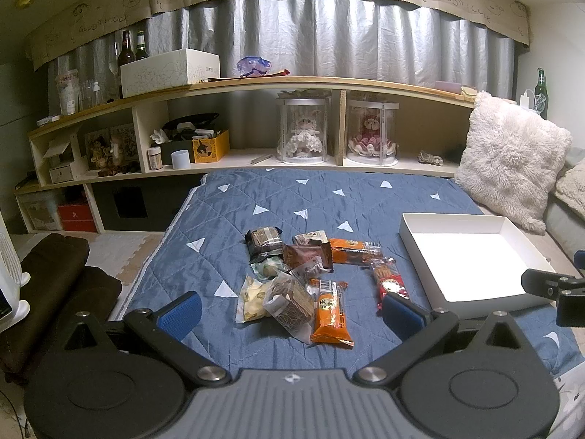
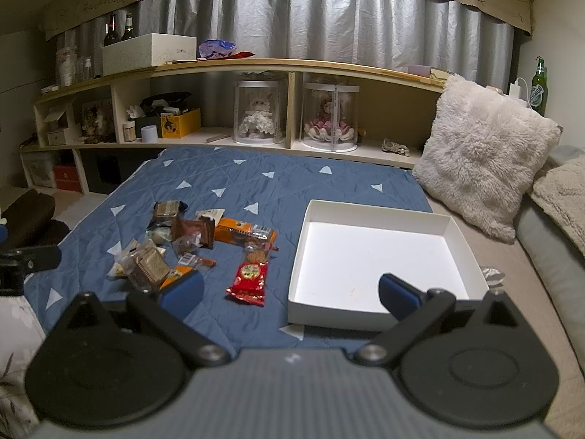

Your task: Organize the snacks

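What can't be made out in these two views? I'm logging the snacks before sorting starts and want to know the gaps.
- Snack pile: left wrist view, packets overlap, so a full count isn't possible.
- Orange packet: right wrist view, partly behind the right gripper finger.
- Wrapper print: too small in both views.
- White box: left wrist view, near corner hidden by the left gripper finger.

both grippers share one build. the left gripper (image 1: 290,309) and right gripper (image 2: 289,294) have black linkage arms, silver pivot screws, blue ribbed pads (image 1: 179,312) and grey ridged bodies.

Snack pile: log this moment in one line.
left gripper open | right gripper open | snacks piled on quilt | white box empty
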A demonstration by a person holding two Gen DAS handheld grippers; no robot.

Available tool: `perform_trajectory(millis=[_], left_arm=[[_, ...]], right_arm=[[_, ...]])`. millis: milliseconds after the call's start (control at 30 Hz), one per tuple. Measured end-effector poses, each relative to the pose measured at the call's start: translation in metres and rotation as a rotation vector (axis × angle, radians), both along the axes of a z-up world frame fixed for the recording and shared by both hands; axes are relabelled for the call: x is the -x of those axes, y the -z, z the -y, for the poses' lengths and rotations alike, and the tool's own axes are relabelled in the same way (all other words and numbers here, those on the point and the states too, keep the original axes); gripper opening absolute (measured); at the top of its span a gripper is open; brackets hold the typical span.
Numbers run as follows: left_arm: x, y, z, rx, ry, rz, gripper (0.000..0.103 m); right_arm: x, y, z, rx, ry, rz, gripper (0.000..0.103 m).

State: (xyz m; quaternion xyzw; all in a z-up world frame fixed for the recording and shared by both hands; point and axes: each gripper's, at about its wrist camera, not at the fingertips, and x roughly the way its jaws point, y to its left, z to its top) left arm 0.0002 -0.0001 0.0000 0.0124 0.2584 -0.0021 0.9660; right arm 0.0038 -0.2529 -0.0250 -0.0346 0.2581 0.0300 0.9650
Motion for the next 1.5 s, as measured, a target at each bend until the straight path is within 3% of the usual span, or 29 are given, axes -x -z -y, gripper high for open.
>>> perform_trajectory(millis=[600,1167,1500], left_arm=[[-0.033,0.002,0.01,0.015,0.001,-0.052,0.103],[-0.119,0.012,0.002,0.051,-0.022,-0.169,0.103],[-0.174,0.028,-0.008,0.038,-0.061,-0.257,0.103]], right_arm=[[-0.032,-0.002,-0.004,-0.025,-0.017,-0.027,0.102],[-0.124,0.007,-0.011,-0.081,-0.054,-0.097,0.102],[-0.19,0.035,-0.013,-0.118,-0.024,-0.18,0.102]])
